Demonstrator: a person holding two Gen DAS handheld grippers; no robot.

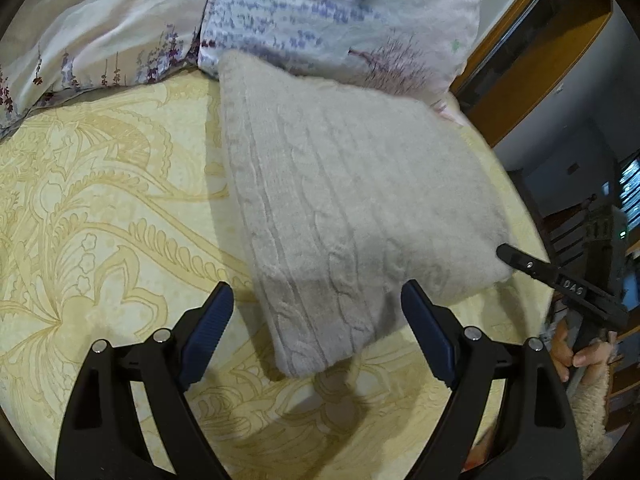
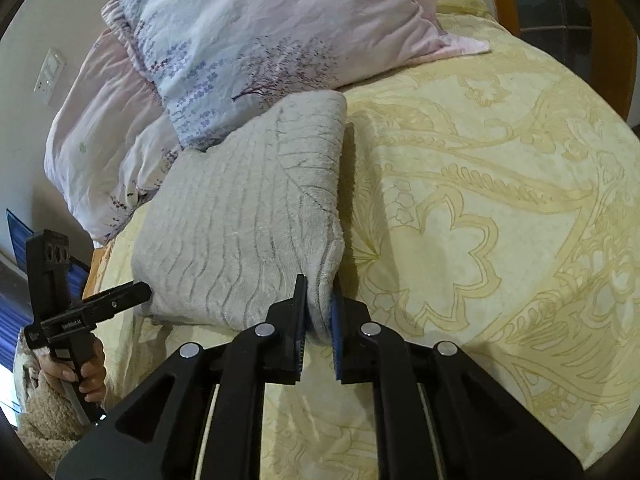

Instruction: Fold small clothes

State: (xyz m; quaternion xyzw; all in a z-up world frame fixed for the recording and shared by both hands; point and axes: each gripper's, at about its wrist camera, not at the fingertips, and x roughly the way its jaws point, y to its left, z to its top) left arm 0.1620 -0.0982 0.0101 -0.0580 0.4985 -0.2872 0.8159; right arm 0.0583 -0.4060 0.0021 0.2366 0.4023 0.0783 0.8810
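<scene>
A folded cream cable-knit sweater [image 1: 340,200] lies on the yellow patterned bed sheet [image 1: 100,200]. My left gripper [image 1: 317,285] hovers wide open over the sweater's near corner, blue pads on either side of it and nothing pressed. In the right wrist view the sweater [image 2: 240,208] runs away from me, and my right gripper [image 2: 319,282] has its narrow jaws on the near right corner, the fabric filling the gap between the pads. The right gripper [image 1: 505,251] meets the sweater's right edge in the left wrist view. The left gripper [image 2: 140,290] reaches in at the sweater's left edge.
A floral pillow [image 2: 260,28] and a pale duvet [image 2: 100,120] lie against the sweater's far end. A hand [image 2: 88,376] in a fluffy sleeve holds the left gripper's handle. The bed's edge and wooden furniture [image 1: 540,60] are to the right in the left wrist view.
</scene>
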